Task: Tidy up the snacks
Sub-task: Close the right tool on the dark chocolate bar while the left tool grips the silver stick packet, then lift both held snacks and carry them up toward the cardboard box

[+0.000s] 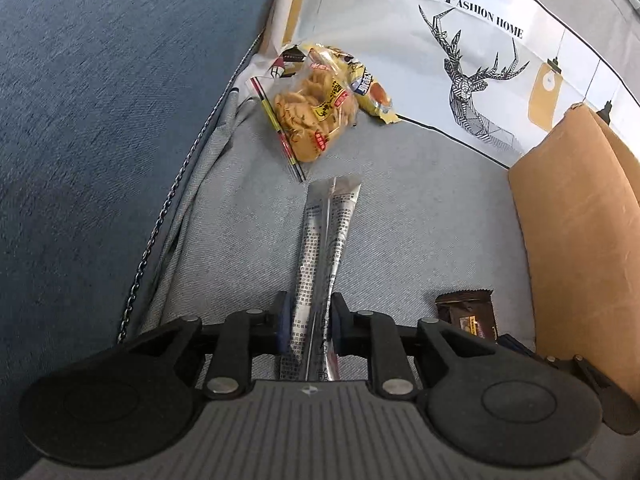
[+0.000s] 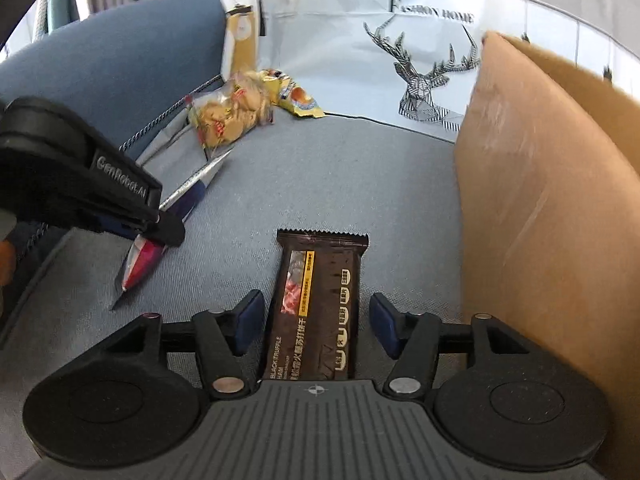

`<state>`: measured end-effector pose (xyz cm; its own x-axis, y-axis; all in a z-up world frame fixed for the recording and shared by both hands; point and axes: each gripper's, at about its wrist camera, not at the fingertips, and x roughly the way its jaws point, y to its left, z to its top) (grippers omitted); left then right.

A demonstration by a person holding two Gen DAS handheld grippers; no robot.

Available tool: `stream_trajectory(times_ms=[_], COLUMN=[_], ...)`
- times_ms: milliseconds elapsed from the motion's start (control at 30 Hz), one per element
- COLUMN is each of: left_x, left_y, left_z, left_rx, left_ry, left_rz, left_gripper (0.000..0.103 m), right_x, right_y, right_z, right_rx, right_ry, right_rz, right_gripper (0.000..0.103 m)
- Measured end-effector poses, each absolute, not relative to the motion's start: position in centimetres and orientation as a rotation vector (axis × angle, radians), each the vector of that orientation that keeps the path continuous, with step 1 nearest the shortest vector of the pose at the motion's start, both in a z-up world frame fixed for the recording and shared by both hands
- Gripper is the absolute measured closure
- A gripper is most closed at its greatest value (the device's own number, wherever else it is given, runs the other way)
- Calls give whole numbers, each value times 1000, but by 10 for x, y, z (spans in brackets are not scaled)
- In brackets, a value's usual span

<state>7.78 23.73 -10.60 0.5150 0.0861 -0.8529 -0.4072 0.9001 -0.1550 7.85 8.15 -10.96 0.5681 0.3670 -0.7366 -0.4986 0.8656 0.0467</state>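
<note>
While the left hand-held gripper (image 1: 308, 328) pinches a half-hidden silver packet (image 1: 326, 236), the right hand-held gripper (image 2: 316, 322) gapes.

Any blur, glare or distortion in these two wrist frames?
Left wrist: sharp; fisheye bends the cushion seam; silver packet in the left tool is readable, slight sheen. Right wrist: cardboard box smeared by motion blur; snack bags soft; brown bar between the right tool pads stays crisp.
</note>
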Motion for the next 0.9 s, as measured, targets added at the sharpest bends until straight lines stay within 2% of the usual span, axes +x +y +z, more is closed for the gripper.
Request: stream_trajectory(times_ms=[133,267,367,500,900], left_x=[81,82,82,81,84], left_y=[233,229,228,227,220], left_z=[-106,-106,-106,-104,-106], left_rx=[-344,-307,-288,-299,-284], left_ry=[990,992,993,985,999], left_rz=[313,310,306,273,248], left_gripper=[77,77,77,84,80], right_x=[80,77,79,79,81], right_y=[80,81,79,77,80], right_z=[-109,-108,-108,-102,-107], right_rx=[-151,-169,-137,-109,-125], right_ry=[837,820,825,816,850], right_rz=[511,524,520,512,507], right_gripper=[40,61,62,62,61])
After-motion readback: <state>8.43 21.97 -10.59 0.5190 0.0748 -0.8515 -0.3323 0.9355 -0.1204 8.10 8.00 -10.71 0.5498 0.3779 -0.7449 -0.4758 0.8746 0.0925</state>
